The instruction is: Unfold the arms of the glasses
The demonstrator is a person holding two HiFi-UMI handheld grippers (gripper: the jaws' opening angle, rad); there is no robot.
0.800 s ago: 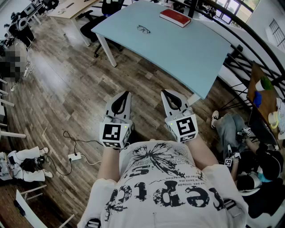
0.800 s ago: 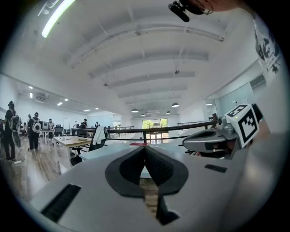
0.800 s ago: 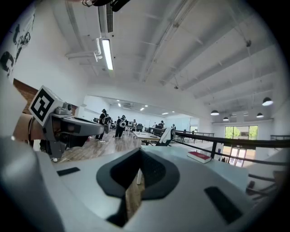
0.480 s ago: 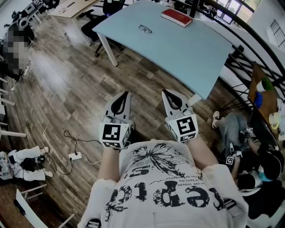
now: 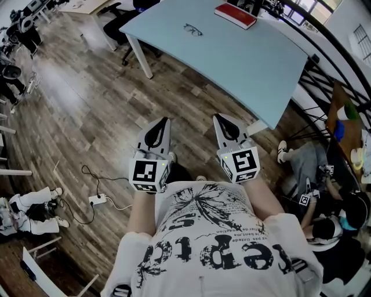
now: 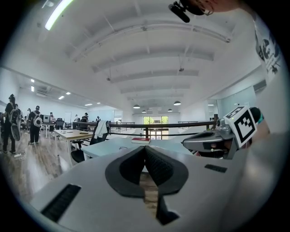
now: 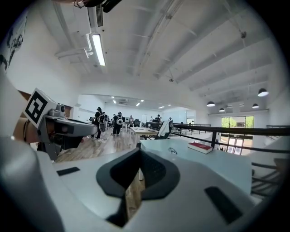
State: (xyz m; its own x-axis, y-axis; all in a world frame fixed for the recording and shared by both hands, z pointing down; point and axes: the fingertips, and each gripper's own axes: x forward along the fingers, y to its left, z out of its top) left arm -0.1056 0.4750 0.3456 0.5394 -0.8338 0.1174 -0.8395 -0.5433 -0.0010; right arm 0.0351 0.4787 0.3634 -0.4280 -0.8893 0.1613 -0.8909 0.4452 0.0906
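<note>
Head view | glasses (image 5: pixel 193 29) on table (image 5: pixel 255 58) | well beyond closed fingers (image 5: pixel 164 134)

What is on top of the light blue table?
Glasses and a red book lie apart on the table. Whatever is under the book is covered.

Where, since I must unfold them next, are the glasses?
In the head view, the glasses lie on the light blue table at top centre, left of the red book.

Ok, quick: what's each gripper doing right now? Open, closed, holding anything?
Left gripper: closed, holding nothing.
Right gripper: closed, holding nothing.
</note>
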